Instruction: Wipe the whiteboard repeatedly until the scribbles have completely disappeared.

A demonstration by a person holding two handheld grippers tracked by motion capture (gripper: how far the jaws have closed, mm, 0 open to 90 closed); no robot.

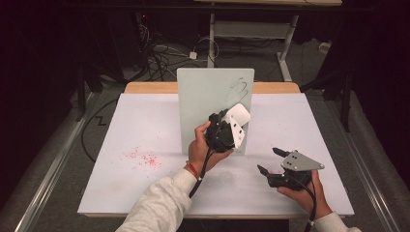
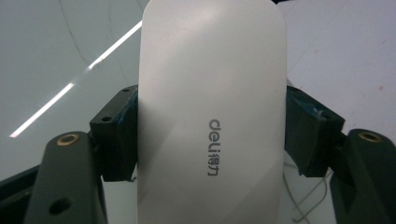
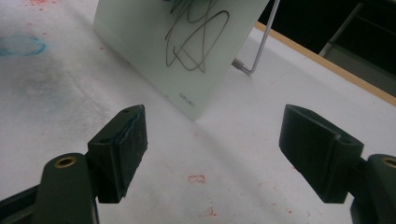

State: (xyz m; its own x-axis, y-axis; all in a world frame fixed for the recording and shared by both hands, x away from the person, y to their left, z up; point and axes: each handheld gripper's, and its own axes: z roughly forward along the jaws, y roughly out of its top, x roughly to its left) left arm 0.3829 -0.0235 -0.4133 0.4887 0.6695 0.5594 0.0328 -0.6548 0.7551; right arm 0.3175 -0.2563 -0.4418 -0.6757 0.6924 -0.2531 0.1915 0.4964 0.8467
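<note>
- My left gripper (image 1: pixel 231 126) – jaws clamped on a white eraser (image 2: pixel 210 107), one jaw on each long side, "deli" printed on its face.
- Eraser held up against the upright whiteboard (image 1: pixel 203 96), just below the black scribble (image 3: pixel 196 37).
- My right gripper (image 1: pixel 270 161) hovers low over the white tabletop (image 1: pixel 145 125), right of the board – jaws wide apart, holding nothing.
- Red marker specks (image 1: pixel 142 158) on the tabletop left of the board.
- Board rests on a wire stand (image 3: pixel 261 46).
</note>
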